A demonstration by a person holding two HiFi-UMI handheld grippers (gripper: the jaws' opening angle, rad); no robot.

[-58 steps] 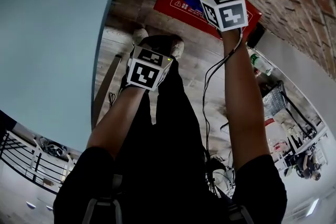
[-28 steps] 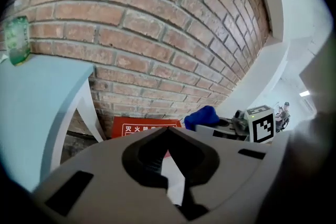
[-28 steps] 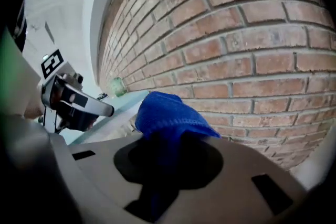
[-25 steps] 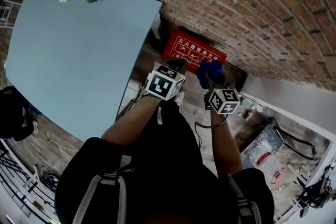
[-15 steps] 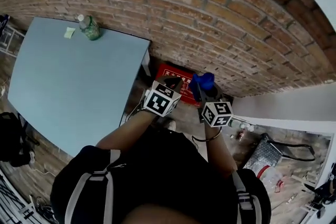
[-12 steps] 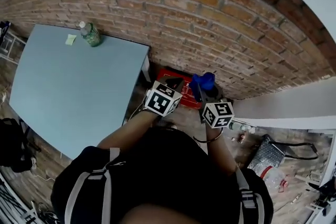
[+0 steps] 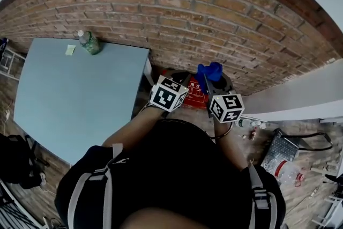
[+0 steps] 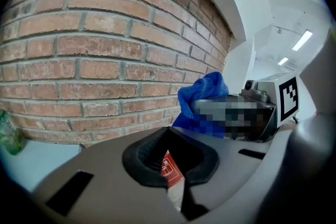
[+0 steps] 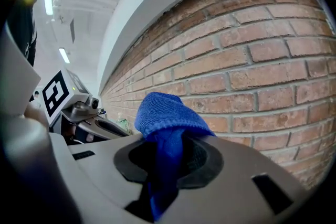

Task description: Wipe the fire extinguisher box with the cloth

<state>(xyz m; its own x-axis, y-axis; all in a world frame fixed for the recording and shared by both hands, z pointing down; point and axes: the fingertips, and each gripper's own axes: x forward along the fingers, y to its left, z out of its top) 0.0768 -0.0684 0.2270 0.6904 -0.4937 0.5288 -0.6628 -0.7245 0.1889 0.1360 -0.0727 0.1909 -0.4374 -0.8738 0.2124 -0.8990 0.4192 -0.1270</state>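
Note:
The red fire extinguisher box (image 7: 194,94) lies on the floor at the foot of the brick wall, mostly hidden behind my grippers; a sliver of the box (image 8: 171,168) shows between the left jaws. My right gripper (image 7: 213,82) is shut on the blue cloth (image 7: 209,71), which bunches out above the jaws. In the right gripper view the cloth (image 9: 166,115) hangs through the right gripper (image 9: 168,157), facing brick. My left gripper (image 7: 177,75) is beside it, and in its own view the left gripper (image 8: 170,153) is shut with nothing in it. The cloth (image 8: 201,98) appears there too.
A pale blue table (image 7: 69,94) stands at the left against the brick wall (image 7: 214,13), with a green bottle (image 7: 89,42) at its far edge. Clutter, a wire basket (image 7: 278,150) and bottles sit on the floor at the right.
The right gripper with the cloth has lifted off the red box. Both grippers now sit higher and closer together, and the view has risen far above the box.

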